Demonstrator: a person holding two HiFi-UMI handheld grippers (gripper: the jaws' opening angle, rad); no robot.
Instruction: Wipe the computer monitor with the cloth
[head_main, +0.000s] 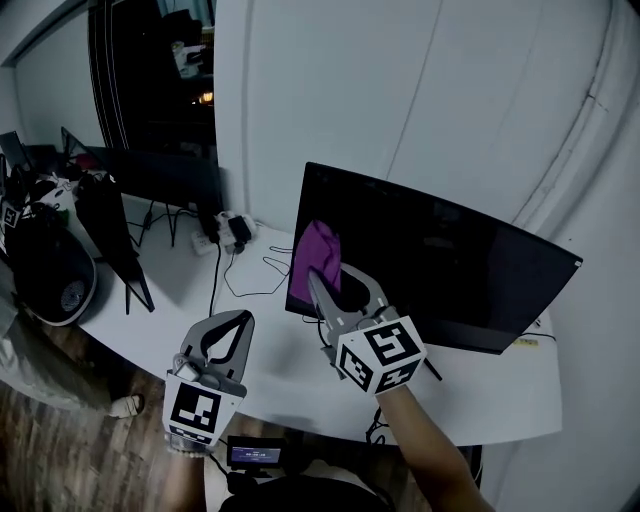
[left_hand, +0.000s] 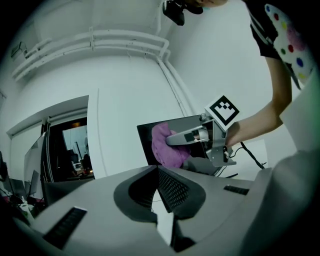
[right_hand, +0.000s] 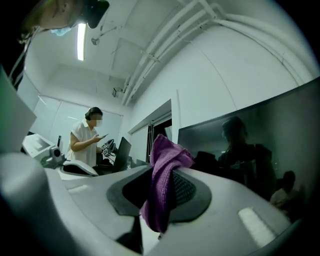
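Cloth pinched in right claw, at monitor left edge; wiping likely barely begun. Left claw closed, empty.

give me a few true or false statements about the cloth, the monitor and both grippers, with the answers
1. The right gripper is clamped on a purple cloth. True.
2. The monitor screen is lit. False: it is dark.
3. The left gripper grips the monitor's edge. False: its jaws are together on nothing, above the table, apart from the monitor.
4. In the head view the cloth is at the left part of the screen. True.
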